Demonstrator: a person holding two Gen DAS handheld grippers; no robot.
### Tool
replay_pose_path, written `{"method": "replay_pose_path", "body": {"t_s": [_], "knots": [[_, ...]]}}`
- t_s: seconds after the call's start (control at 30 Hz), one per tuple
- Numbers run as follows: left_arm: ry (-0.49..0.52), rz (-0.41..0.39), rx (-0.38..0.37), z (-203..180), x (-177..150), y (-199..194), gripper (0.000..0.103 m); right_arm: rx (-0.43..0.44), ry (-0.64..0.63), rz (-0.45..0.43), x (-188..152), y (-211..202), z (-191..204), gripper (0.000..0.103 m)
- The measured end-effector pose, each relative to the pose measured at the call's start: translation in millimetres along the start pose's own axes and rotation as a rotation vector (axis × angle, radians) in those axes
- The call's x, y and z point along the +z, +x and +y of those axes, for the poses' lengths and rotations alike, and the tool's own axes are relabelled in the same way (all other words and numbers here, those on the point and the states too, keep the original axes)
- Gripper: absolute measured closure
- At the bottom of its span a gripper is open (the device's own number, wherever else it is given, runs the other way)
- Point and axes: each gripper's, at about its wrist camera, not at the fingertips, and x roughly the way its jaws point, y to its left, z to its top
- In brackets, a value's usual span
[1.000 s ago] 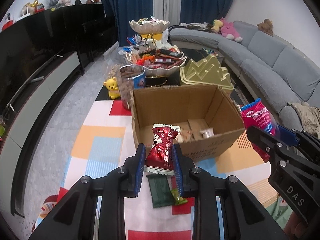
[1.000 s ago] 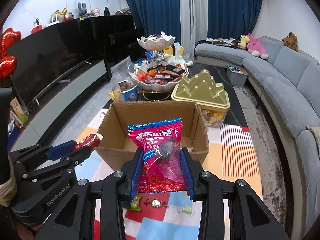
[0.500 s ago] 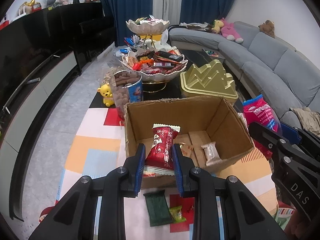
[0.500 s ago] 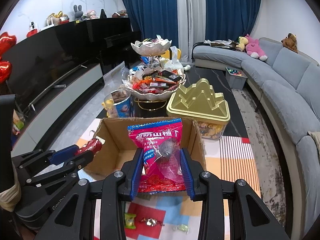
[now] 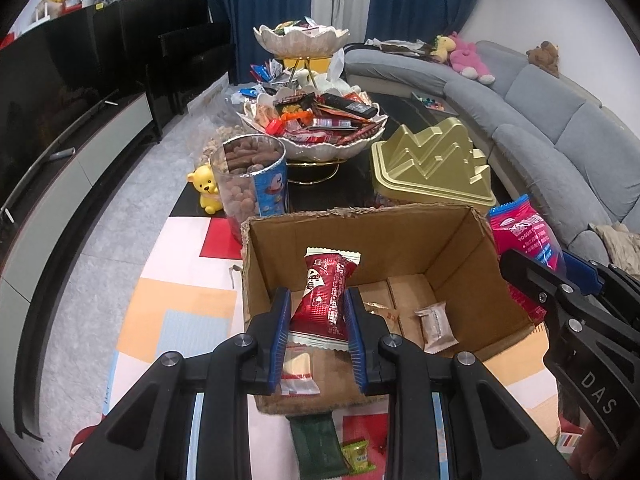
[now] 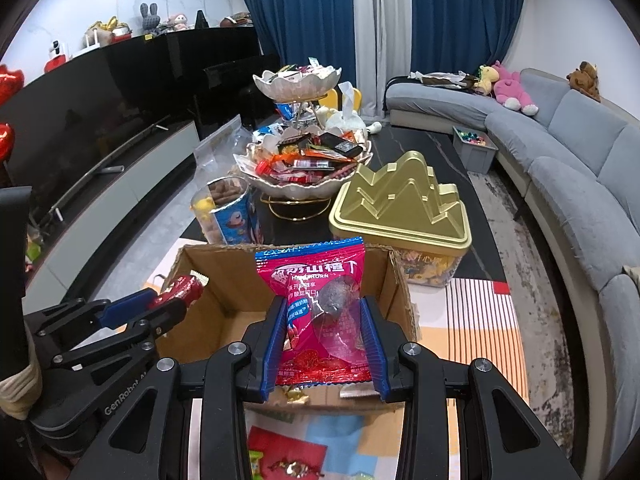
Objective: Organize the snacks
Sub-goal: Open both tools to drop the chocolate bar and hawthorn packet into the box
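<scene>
Both grippers carry snacks over the open brown cardboard box (image 5: pixel 456 264)
Left gripper (image 5: pixel 317 330) clamps a red foil snack bar (image 5: pixel 324 296); right gripper (image 6: pixel 325 344), at its 3 o'clock, pinches a pink plastic hawthorn packet (image 6: pixel 320 312)

A home living room is shown. A long grey sectional sofa (image 6: pixel 560 148) is set to the right of a dark coffee table (image 6: pixel 432 148), with plush toys (image 6: pixel 512 88) laid on its back. Left of the table, a large television (image 6: pixel 100 120) is mounted over a low cabinet. Behind the table, blue curtains (image 6: pixel 460 20) are hung.
</scene>
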Motion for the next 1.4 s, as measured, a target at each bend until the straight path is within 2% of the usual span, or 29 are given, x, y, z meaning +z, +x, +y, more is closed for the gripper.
{"method": "replay_pose_path", "body": {"t_s": [0.57,0.6,0.7,0.73,0.8,1.1,1.4], "knots": [[-0.013,0.022,0.001,0.8,8.9,23.5,0.075,0.004,0.011,0.03,6.7,26.0,-6.9,0.064],[-0.012,0.022,0.003,0.7,8.9,22.8,0.07,0.001,0.009,0.03,7.2,26.4,-6.4,0.061],[-0.024,0.014,0.009,3.2,9.1,19.6,0.051,-0.014,0.016,0.012,7.9,23.7,-6.7,0.039],[-0.03,0.01,0.009,4.5,8.9,17.9,0.047,-0.02,0.019,0.004,8.5,22.0,-7.2,0.033],[-0.032,0.006,0.018,5.6,9.0,15.0,0.045,-0.031,0.023,-0.005,9.2,18.4,-7.3,0.028],[-0.049,-0.017,0.03,9.6,7.0,-3.4,0.032,-0.042,0.032,-0.028,9.5,0.6,-6.1,0.028],[-0.052,-0.048,0.031,9.0,2.8,-32.7,0.032,-0.047,0.024,-0.061,5.7,-29.5,-0.3,0.028]]}}
